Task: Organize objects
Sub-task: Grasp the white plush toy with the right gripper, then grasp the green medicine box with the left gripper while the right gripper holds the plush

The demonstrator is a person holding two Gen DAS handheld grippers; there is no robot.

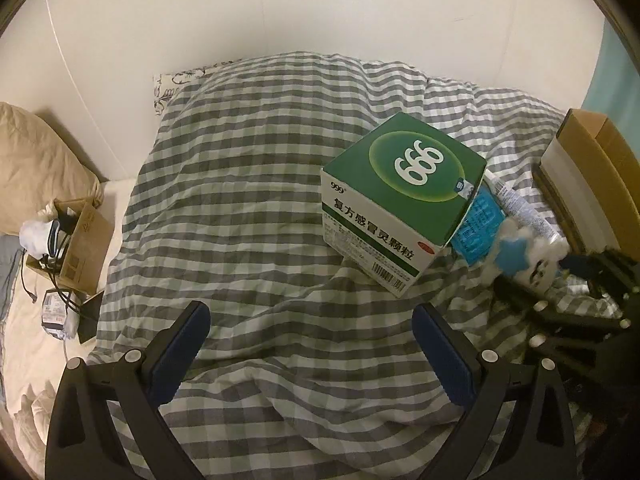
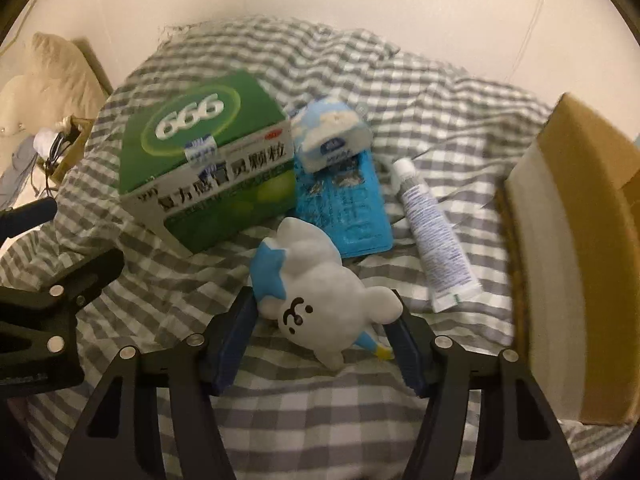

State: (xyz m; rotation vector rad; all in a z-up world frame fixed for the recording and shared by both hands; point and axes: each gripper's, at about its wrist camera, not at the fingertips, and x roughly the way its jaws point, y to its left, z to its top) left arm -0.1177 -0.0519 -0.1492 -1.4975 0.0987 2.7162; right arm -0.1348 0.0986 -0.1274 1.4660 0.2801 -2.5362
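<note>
Your right gripper (image 2: 322,316) sits low over the grey-and-white checked duvet (image 2: 400,92) with the white plush bear (image 2: 320,292) lying between its fingers. The blue pads flank the bear's head — the left one beside the blue star on its side, the right one by its ear — but from this view you cannot be sure either pad is pressing on the plush. The jaws stand about half open around it.

Just beyond the bear, touching or nearly so, lies the flat blue packet (image 2: 344,204), and a small blue-and-white box (image 2: 330,134) rests on the packet's far end. To the left of both stands the green medicine box (image 2: 204,160), tilted on the rumpled cover. To the right, a white tube (image 2: 430,232) lies lengthwise, cap pointing away from you, between the packet and the open cardboard box (image 2: 572,240) at the right edge.

Your left gripper (image 1: 310,324) hangs over bare duvet with its jaws wide and nothing between them — the green medicine box is ahead and to its right, well clear of the pads. From that side the bear shows at the far right, beside the other gripper's black frame. Off to the left, by a tan pillow (image 1: 40,160), a small carton (image 1: 80,240) holds cables and odds and ends.
</note>
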